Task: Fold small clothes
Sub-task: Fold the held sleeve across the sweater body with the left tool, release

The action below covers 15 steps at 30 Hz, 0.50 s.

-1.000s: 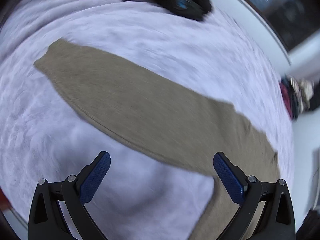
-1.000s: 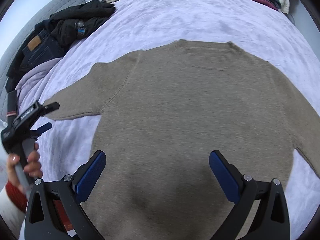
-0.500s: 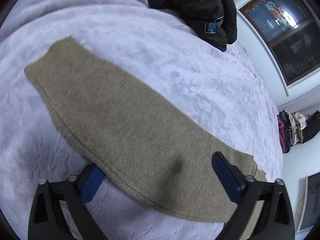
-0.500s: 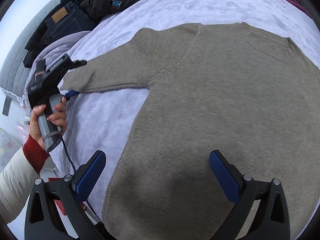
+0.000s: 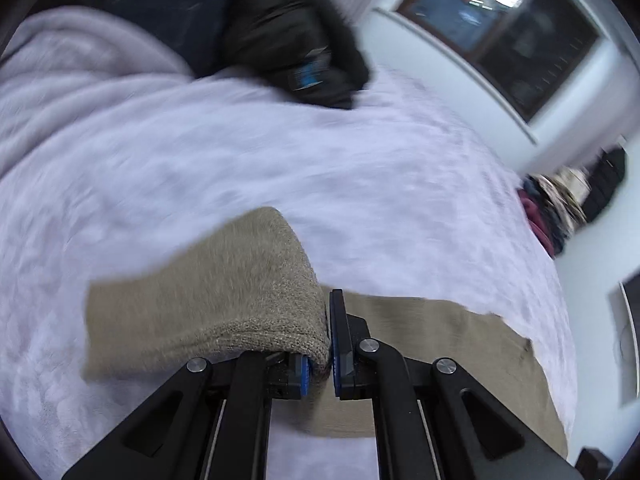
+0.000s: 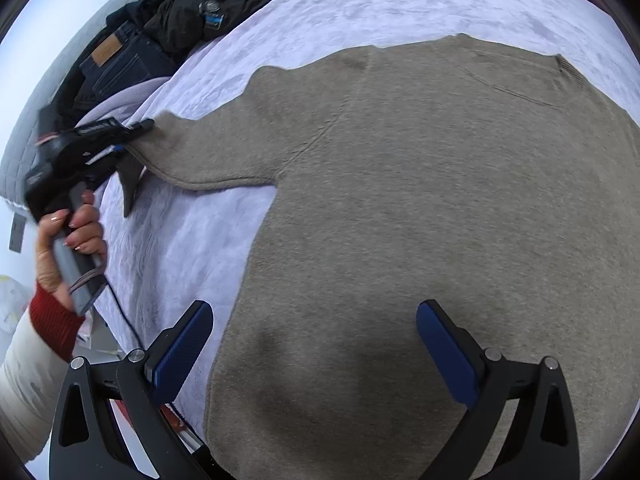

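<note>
Left wrist view shows the left gripper (image 5: pixel 329 354) just clamped onto the sweater (image 6: pixel 420 208) sleeve (image 5: pixel 224 300). Only the right view shows the whole sweater flat on the bed (image 6: pixel 360 4), right gripper (image 6: pixel 314 346) wide open above its hem. Dark clothes (image 6: pixel 192 12) piled at the bed's far left corner.

Dark jeans (image 6: pixel 116 60), lavender bedspread (image 6: pixel 360 0)

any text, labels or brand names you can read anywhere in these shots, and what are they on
Nothing can be read.
Jeans: tan waistband patch, print too small to read.
Black jacket: blue tag, blurred.
Left gripper: pale lettering on its side, too small and blurred.
Beige sweater: no visible label.
</note>
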Available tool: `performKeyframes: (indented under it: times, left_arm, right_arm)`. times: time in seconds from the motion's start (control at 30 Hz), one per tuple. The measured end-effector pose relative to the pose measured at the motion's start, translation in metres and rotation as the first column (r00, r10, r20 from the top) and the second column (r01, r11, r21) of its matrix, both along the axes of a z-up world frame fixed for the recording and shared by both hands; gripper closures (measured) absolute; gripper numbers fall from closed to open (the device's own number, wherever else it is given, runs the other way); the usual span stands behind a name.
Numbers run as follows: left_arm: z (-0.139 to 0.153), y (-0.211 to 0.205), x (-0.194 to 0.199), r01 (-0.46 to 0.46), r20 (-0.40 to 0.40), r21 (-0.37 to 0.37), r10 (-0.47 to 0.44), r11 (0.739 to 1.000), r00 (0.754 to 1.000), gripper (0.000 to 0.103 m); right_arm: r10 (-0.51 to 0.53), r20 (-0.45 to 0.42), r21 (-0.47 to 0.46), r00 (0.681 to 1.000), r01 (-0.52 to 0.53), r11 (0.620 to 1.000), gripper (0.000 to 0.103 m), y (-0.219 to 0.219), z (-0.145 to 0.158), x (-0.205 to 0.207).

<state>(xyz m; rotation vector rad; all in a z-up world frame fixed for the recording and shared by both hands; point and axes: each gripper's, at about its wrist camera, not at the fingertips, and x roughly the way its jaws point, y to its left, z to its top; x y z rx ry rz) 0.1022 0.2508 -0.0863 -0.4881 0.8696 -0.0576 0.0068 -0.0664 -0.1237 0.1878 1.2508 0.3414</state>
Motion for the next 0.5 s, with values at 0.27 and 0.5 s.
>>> performKeyframes:
  times: [0.27, 0.5]
  left_arm:
    - [0.046, -0.162, 0.016, 0.331, 0.090, 0.058, -0.335, 0.942, 0.938, 0.095]
    - [-0.005, -0.297, 0.017, 0.485, -0.080, 0.176, -0.478, 0.857, 0.874, 0.094]
  right_arm:
    - [-0.122, 0.028, 0.020, 0.992, 0.122, 0.992, 0.001, -0.060, 0.013, 0.005]
    - [-0.261, 0.031, 0.027, 0.965, 0.260, 0.965, 0.001, -0.133, 0.014, -0.003]
